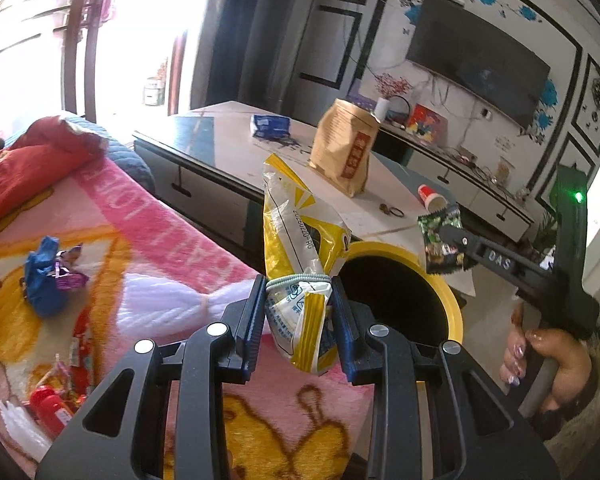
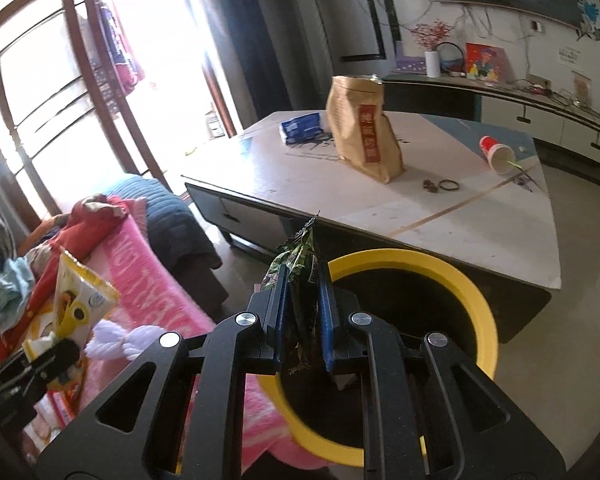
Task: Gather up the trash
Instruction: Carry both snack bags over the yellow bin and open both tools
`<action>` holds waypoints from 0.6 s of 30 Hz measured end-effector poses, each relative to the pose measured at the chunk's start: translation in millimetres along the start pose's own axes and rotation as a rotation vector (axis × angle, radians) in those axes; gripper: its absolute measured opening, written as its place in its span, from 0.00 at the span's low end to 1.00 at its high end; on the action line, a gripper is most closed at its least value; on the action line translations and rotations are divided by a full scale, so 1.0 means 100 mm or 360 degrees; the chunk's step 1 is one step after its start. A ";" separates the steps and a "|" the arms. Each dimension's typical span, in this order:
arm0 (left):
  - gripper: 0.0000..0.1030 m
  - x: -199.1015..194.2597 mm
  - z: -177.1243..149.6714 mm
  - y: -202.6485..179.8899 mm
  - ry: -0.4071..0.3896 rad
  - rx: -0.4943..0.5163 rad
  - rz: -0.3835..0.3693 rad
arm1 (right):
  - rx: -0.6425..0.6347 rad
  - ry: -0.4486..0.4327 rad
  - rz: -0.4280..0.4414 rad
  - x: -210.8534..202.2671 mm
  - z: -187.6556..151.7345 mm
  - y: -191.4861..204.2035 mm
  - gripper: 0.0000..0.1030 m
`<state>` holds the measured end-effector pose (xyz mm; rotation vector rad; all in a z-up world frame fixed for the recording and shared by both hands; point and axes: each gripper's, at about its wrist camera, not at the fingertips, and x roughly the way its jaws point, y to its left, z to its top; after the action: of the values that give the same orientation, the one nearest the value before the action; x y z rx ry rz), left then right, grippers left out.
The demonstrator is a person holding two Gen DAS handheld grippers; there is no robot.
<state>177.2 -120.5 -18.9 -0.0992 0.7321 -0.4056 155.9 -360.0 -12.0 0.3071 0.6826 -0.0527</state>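
A round bin with a yellow rim and black inside [image 2: 452,268] stands on the floor between a pink cartoon-print blanket [image 1: 148,232] and a low white surface [image 2: 440,208]. Its depths are dark; only a pale scrap shows at the bottom in the right wrist view, too dim to identify.

The left tongs [image 1: 299,312] pinch a crumpled yellow-and-white plastic snack bag [image 1: 296,224] near its lower end, beside a pale band wrapped around it. The bag stands upright just at 9 o'clock of the bin's rim.

The right tongs [image 2: 303,312] are pressed together on a green-and-black foil wrapper [image 2: 298,256], held over the bin's near rim at about 9 o'clock. A hand with painted nails [image 1: 540,356] grips their handle.

On the surface stand a tall brown paper bag [image 2: 364,132], a blue packet [image 2: 302,126] and a tipped red-and-white paper cup [image 2: 496,152]. More wrappers, blue and purple [image 1: 48,276], lie on the blanket, blurred.
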 end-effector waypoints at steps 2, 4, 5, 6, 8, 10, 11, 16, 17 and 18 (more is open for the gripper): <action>0.29 0.04 -0.02 -0.06 0.0018 0.0017 -0.0013 | 0.0011 -0.0002 -0.0018 0.01 0.01 -0.05 0.09; 0.29 0.09 -0.04 -0.11 0.0033 0.0034 -0.0023 | 0.0020 0.0000 -0.0037 0.03 0.02 -0.11 0.09; 0.29 0.12 -0.05 -0.14 0.0042 0.0046 -0.0028 | 0.0023 0.0003 -0.0046 0.04 0.03 -0.14 0.09; 0.29 0.14 -0.06 -0.16 0.0048 0.0052 -0.0032 | 0.0026 0.0006 -0.0060 0.05 0.02 -0.16 0.09; 0.29 0.21 -0.07 -0.23 0.0064 0.0075 -0.0045 | 0.0037 0.0014 -0.0082 0.08 0.02 -0.23 0.09; 0.29 0.28 -0.09 -0.29 0.0084 0.0092 -0.0061 | 0.0052 0.0023 -0.0100 0.10 0.02 -0.29 0.09; 0.29 0.30 -0.10 -0.31 0.0091 0.0098 -0.0064 | 0.0057 0.0027 -0.0106 0.11 0.02 -0.30 0.09; 0.29 0.49 -0.14 -0.44 0.0146 0.0143 -0.0103 | 0.0082 0.0066 -0.0147 0.19 0.01 -0.45 0.09; 0.29 0.51 -0.15 -0.46 0.0155 0.0147 -0.0108 | 0.0087 0.0071 -0.0153 0.20 0.00 -0.48 0.09; 0.29 0.54 -0.16 -0.48 0.0166 0.0149 -0.0115 | 0.0093 0.0079 -0.0163 0.22 0.00 -0.51 0.09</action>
<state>187.0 -185.4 -54.0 -0.0166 0.8126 -0.5161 165.5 -407.8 -39.1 0.3306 0.7470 -0.1631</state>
